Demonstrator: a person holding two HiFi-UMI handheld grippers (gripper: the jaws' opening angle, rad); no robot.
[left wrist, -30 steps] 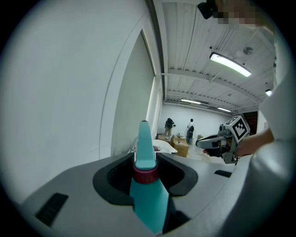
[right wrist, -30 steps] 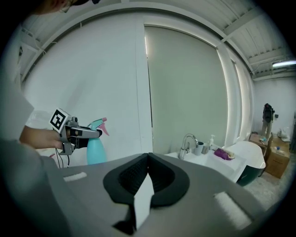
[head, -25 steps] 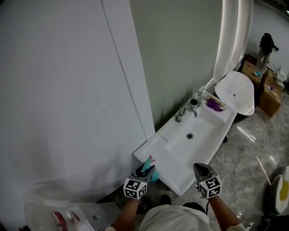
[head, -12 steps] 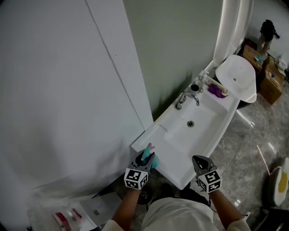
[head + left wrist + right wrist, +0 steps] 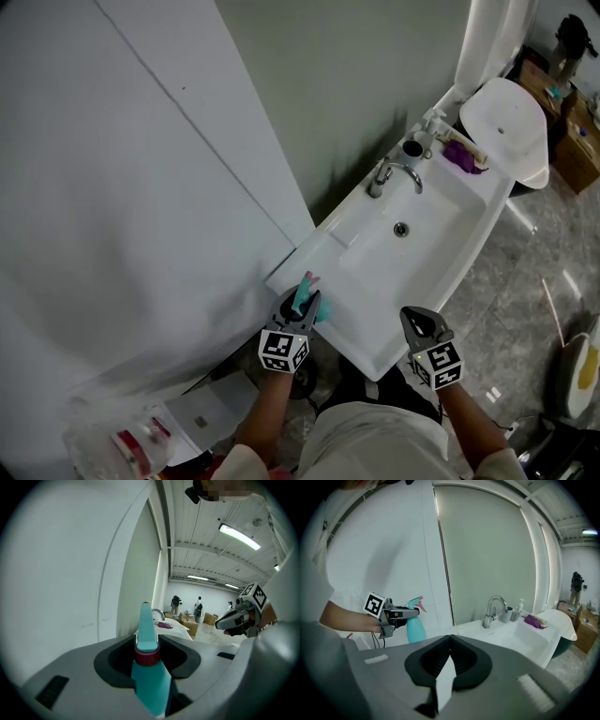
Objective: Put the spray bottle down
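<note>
At seven o'clock of the sink [image 5: 375,323], gripping the spray bottle [image 5: 416,630] upright by its neck in the left tool [image 5: 300,307], likely for a steady set-down. Holding the right tool [image 5: 450,639], closed on a white scrap [image 5: 444,684], clear at five o'clock.

Washroom: white basin [image 5: 370,314], faucet [image 5: 392,174]
</note>
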